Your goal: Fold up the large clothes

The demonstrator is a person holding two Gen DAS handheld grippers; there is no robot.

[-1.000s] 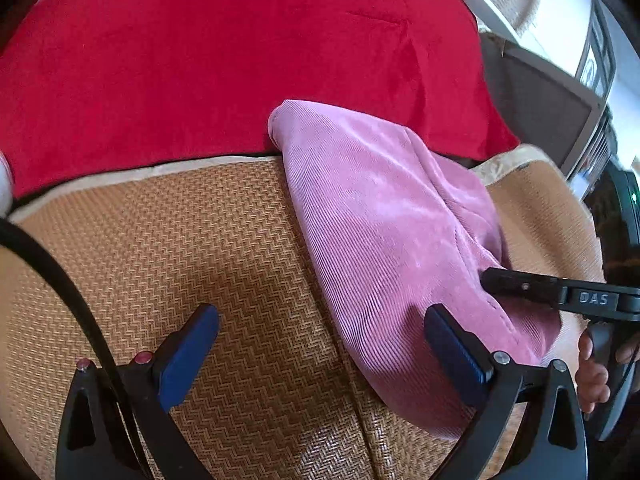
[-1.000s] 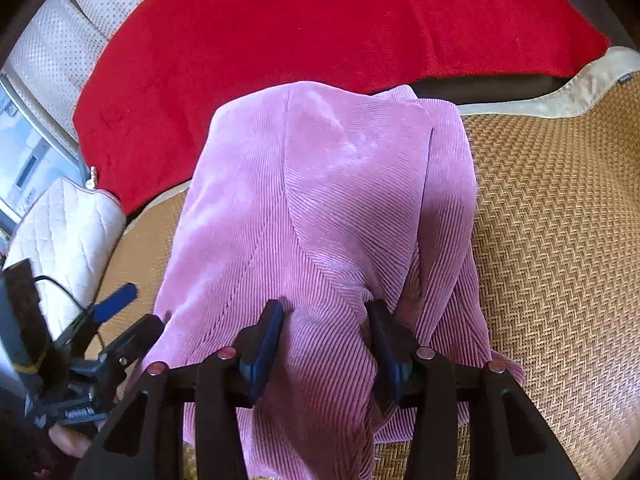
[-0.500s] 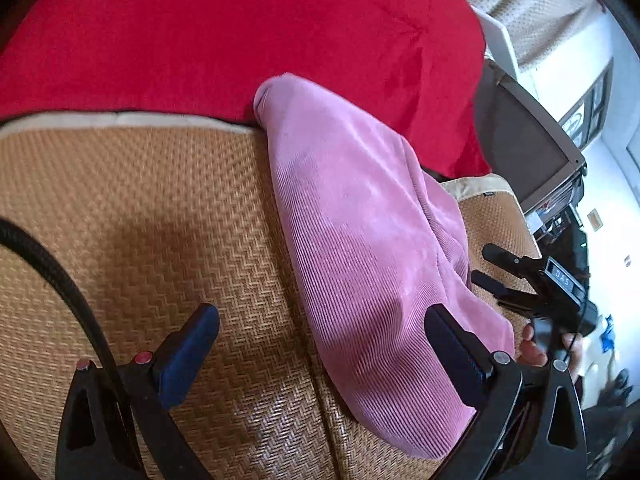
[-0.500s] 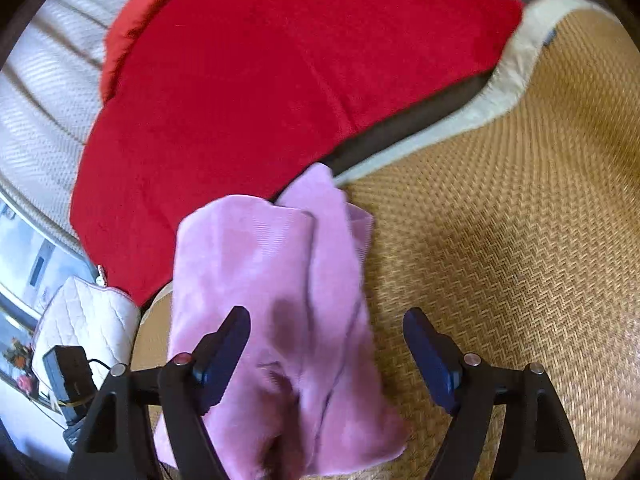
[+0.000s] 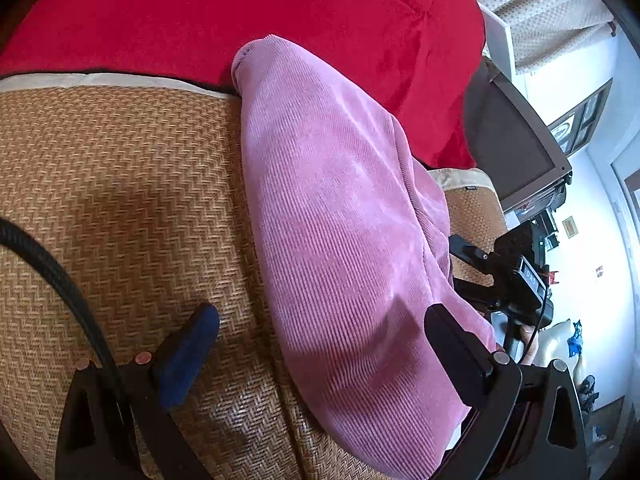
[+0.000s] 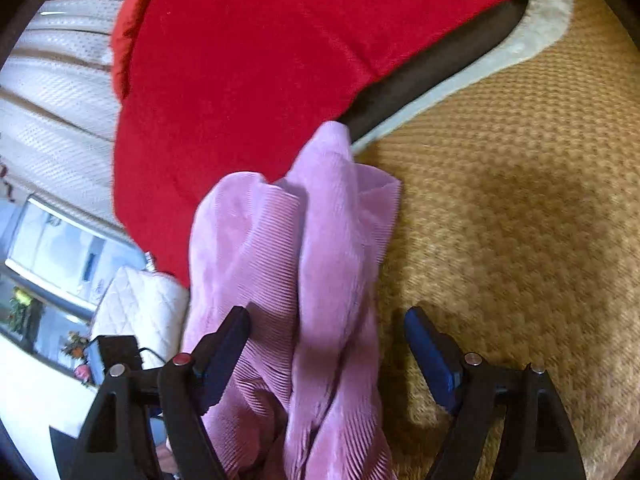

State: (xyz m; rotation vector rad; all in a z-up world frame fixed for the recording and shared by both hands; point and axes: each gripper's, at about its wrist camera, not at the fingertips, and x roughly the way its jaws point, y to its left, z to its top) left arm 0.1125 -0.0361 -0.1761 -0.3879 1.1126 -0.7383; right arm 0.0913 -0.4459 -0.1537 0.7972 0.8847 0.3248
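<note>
Pink garment (image 5: 340, 240) on a woven mat (image 5: 120, 200)
Both claws, left (image 5: 320, 344) and right (image 6: 328, 336), gape released; red blanket (image 6: 260, 60) fills the upper frame, curtains (image 6: 52, 92) upper left.

1 pink garment (image 5: 340, 240), 1 red blanket (image 5: 240, 12), 1 woven mat (image 5: 120, 184), 2 grippers (image 5: 320, 344) (image 6: 326, 340).

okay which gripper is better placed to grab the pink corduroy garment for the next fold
Probably right. The right gripper stands open straddling the pink corduroy garment's bunched end; the left gripper is open too, but mostly over the woven mat, only one finger over cloth.
</note>
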